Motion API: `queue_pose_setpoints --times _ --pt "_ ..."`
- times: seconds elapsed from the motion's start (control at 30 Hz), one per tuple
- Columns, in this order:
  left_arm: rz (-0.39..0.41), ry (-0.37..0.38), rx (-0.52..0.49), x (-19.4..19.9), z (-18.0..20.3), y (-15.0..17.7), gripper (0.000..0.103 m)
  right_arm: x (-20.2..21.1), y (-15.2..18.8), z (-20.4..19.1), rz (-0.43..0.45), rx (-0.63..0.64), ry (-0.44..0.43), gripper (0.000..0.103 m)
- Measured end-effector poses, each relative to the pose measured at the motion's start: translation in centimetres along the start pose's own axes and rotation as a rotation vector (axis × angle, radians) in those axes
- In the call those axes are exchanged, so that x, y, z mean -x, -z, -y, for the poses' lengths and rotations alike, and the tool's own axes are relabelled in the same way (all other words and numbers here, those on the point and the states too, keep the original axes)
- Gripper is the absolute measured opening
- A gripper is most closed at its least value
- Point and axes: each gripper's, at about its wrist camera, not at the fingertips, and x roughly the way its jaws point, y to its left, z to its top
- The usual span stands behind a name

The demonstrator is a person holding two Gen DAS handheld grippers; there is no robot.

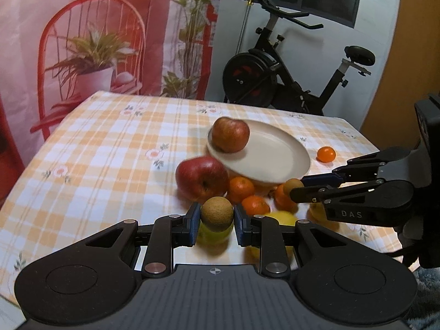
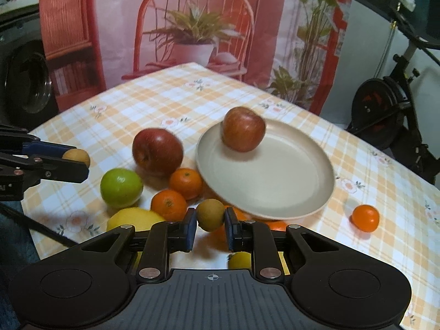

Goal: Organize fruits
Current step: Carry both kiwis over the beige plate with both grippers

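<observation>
The left gripper (image 1: 217,218) has its jaws clamped on a brown kiwi (image 1: 217,214). The kiwi sits right between the two blue pads, one on each side, and sticks up a little above them. It hangs over a green fruit (image 2: 121,184) and the other fruit below.

The right gripper (image 2: 211,221) has its jaws clamped on a second kiwi (image 2: 210,214) in the same way, with the fruit squeezed between the pads at the tips. This kiwi is just in front of the near edge of the plate (image 2: 288,181).

The plate lies on the surface (image 2: 154,104), which has an orange checked cloth. The plate looks tilted, with its near edge seeming to rest on some fruit, but the picture is blurry there. One red apple (image 2: 243,129) sits at the far rim of the plate. Another red apple (image 2: 157,151) is on the cloth just left of the plate. Two oranges (image 2: 186,183) lie beside it, and a lemon (image 2: 134,218) is near them. One small orange (image 2: 365,217) lies alone, well apart, to the right of the plate.
</observation>
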Motion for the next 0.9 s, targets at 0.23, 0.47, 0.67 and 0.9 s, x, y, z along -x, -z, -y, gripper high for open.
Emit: queue_pose_setpoints --times 0.23,0.47,0.67,0.9 --pt "0.025 0.006 -0.055 -1.3 1.7 -2.6 0.028 0.5 -0.6 2.1 0.045 -0.026 0.011 0.02" --pt "0.021 0.025 -0.094 -3.4 3.6 -4.9 0.028 0.1 -2.0 4.5 0.078 -0.037 0.02 0.019" --pt "-0.002 0.025 -0.115 -6.1 4.6 -6.4 0.028 -1.1 -3.1 6.9 0.079 -0.06 0.019 0.019" --pt "-0.08 0.005 -0.114 -9.9 4.4 -7.9 0.028 -3.3 -3.5 10.0 0.057 -0.105 0.006 0.02"
